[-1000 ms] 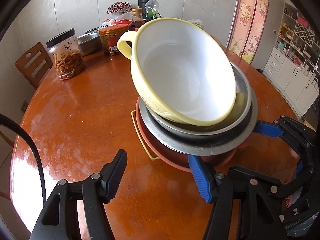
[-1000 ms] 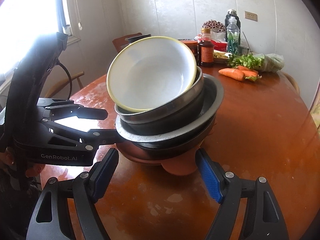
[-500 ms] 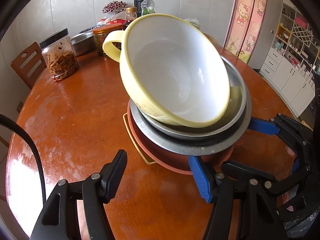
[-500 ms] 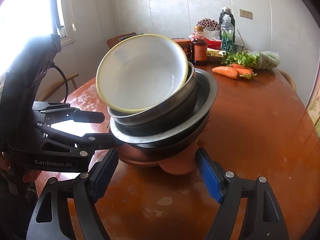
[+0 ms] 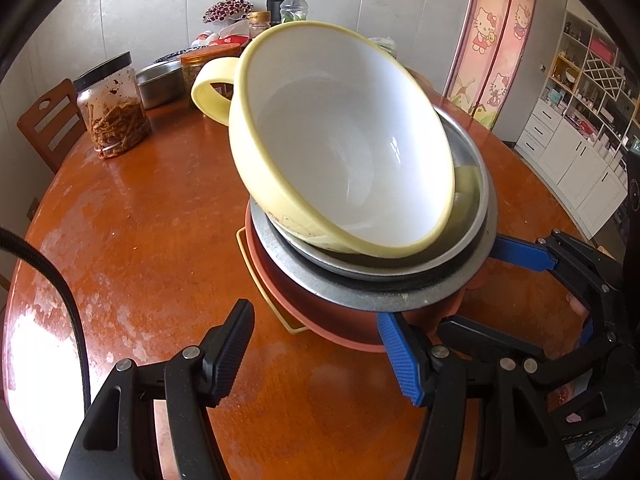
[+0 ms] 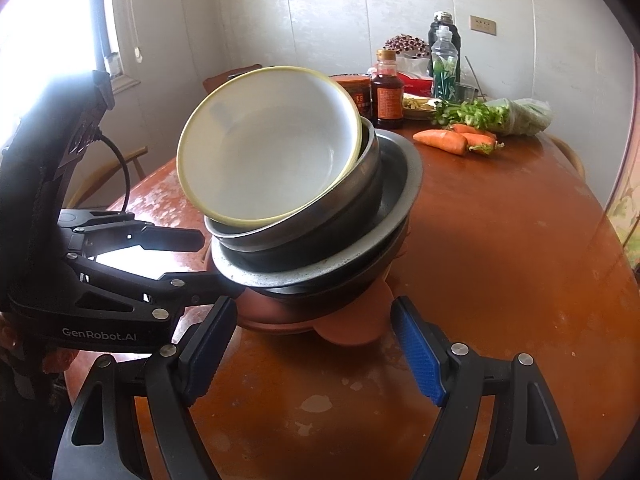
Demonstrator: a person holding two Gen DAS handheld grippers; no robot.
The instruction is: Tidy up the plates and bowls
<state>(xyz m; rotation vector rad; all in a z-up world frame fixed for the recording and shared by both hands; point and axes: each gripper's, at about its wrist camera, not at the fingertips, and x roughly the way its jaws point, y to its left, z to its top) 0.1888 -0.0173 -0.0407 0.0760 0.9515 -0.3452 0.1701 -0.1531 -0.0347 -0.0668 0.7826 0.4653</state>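
stack of dishes sits near the middle of the round red-brown table [image 5: 152, 248]. bottom layer: terracotta-coloured dish [image 5: 320, 326], with a thin yellow wire edge showing just beside its near-left rim. on it a wide grey metal plate [image 5: 352, 294], then a steel bowl [image 6: 328, 220], then a yellow bowl [image 5: 344, 148] on top, white inside, loop handle on its far-left side. yellow bowl is tilted, mouth leaning toward the cameras, resting inside the steel bowl rather than seated flat.

left gripper [image 5: 320, 356]: jaws spread, nothing between the pads. black finger on the left over bare table; blue-padded finger on the right close against the near rim of the terracotta dish, whether touching i cannot tell.

right gripper [image 6: 316, 350]: jaws spread wide, low over the table, the base of the stack just ahead of the gap between the fingers. pads not pressing on anything. in the left wrist view its blue pads reach in at the stack's right side, at the level of the grey plate.

far edge of table: jar [image 5: 112, 108] with dark lid and brown contents, sauce bottle [image 6: 388, 88], clear plastic bottle [image 6: 444, 66], carrots [image 6: 448, 140], bagged greens [image 6: 516, 116]. wooden chair [image 5: 48, 128] at the table's left.
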